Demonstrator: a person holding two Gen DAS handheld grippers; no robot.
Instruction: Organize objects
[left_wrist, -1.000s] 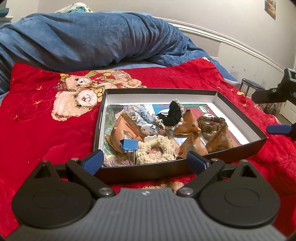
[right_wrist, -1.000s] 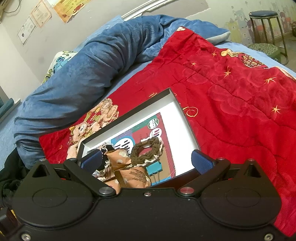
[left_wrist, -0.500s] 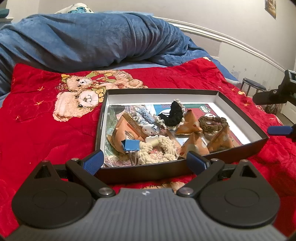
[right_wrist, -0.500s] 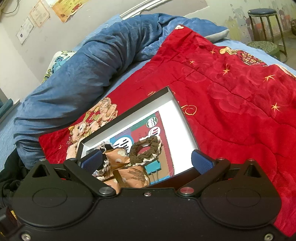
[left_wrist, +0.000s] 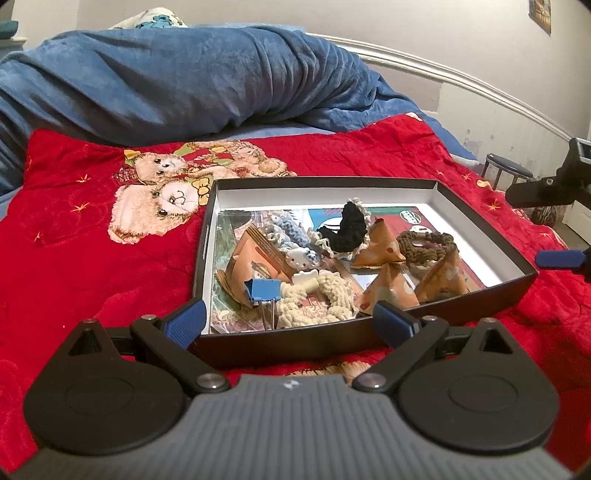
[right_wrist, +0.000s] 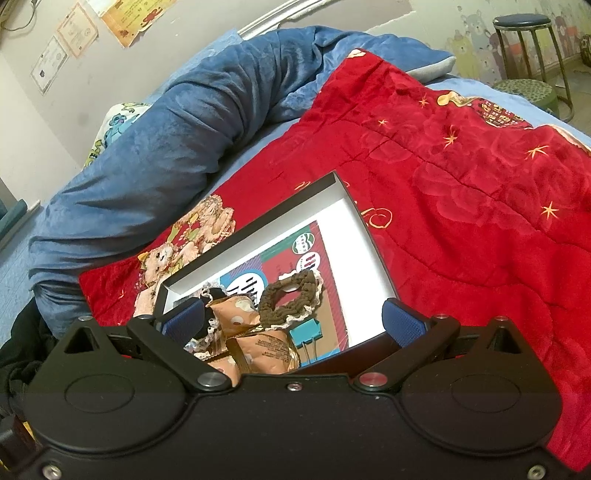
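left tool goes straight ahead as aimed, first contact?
Probably the box's near wall, which lies right between the open left tool fingers. Slightly higher, it would clear the rim and meet the cream scrunchie. Depth unclear.

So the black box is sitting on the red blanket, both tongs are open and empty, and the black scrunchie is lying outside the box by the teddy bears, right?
Not quite. The black scrunchie lies inside the black box, among the other items, as the left wrist view shows. The rest holds: the box sits on the red blanket, and the left tongs and right tongs are open and empty.
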